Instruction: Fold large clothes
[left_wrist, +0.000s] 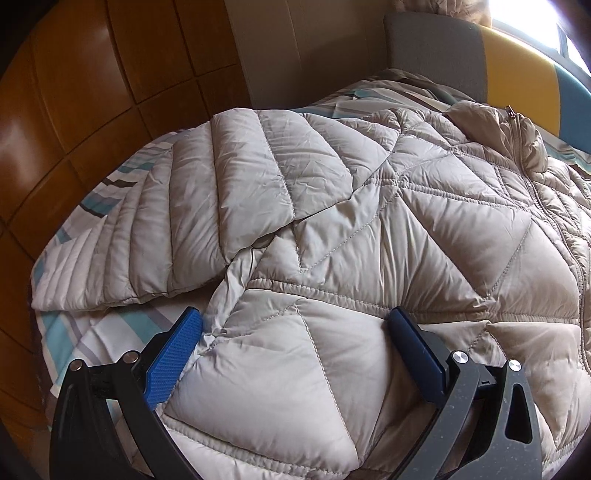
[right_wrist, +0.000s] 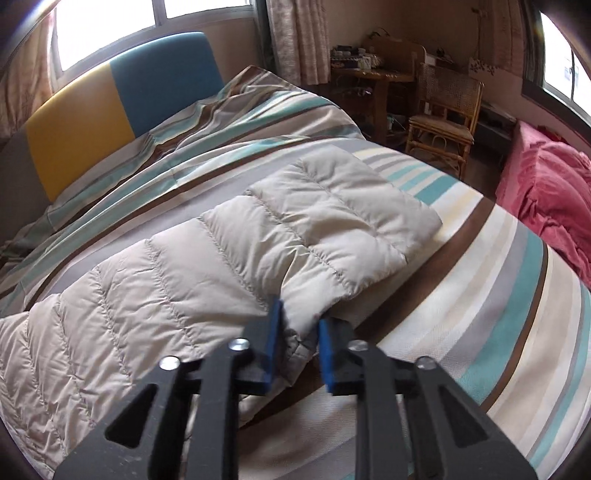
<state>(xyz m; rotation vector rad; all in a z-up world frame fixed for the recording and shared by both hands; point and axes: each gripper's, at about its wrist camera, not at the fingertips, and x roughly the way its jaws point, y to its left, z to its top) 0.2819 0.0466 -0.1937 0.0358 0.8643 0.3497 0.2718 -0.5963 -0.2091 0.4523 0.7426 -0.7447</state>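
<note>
A beige quilted down jacket (left_wrist: 369, 229) lies spread on a striped bed, zip and collar (left_wrist: 517, 125) at the upper right. One sleeve (left_wrist: 192, 206) stretches out to the left. My left gripper (left_wrist: 295, 321) is open, its blue pads straddling the jacket's side near the armpit, resting on the fabric. In the right wrist view the other sleeve (right_wrist: 258, 236) lies across the bed. My right gripper (right_wrist: 301, 321) is shut on the lower edge of this sleeve, fabric pinched between the blue pads.
The striped bedding (right_wrist: 480, 258) covers the bed. A headboard (right_wrist: 110, 99) in yellow and blue stands at the far end. A wooden wardrobe wall (left_wrist: 74, 110) runs along the left. A rattan chair (right_wrist: 443, 122) and a pink cover (right_wrist: 546, 192) stand at the right.
</note>
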